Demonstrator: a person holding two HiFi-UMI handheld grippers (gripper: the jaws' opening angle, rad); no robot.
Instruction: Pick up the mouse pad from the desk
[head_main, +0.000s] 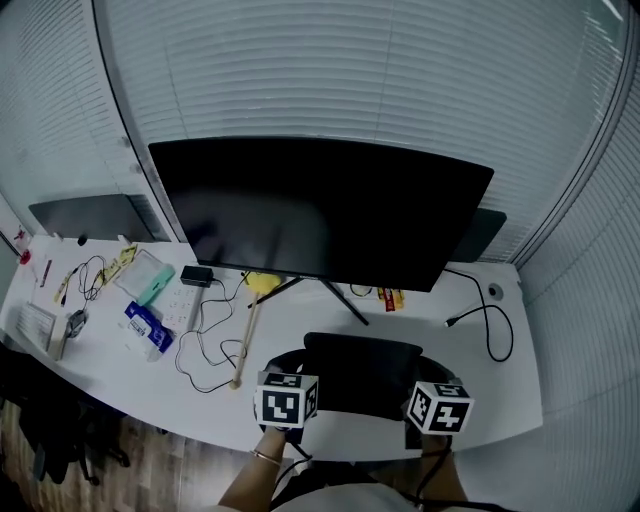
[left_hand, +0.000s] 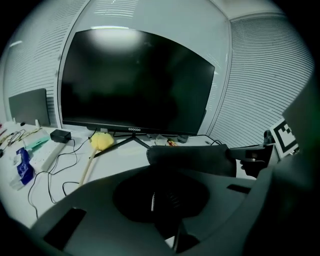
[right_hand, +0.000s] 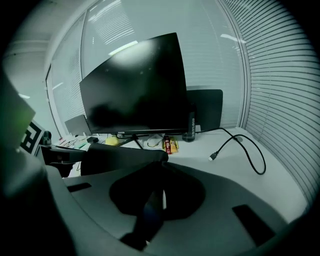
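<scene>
Over the near edge of the desk (head_main: 420, 315): mouse pad (head_main: 362, 372) is strung between both grippers, just in front of the monitor (head_main: 320, 210). Left gripper (left_hand: 162, 200) has its jaws nearly together, pinching the pad's left end. Right gripper (right_hand: 156, 197) does the same on the right end. The pad contact is dark in both gripper views, so it looks like a clamp on the near edge, but depth of bite is unclear. Left gripper view shows the pad's far edge above the desktop, roughly level. Clutter sits off to the left: yellow duster (head_main: 262, 283) on a wooden stick, black adapter (head_main: 196, 275), white power strip (head_main: 178, 305). Black cable (head_main: 492, 325) loops on the right, apart from the pad.
</scene>
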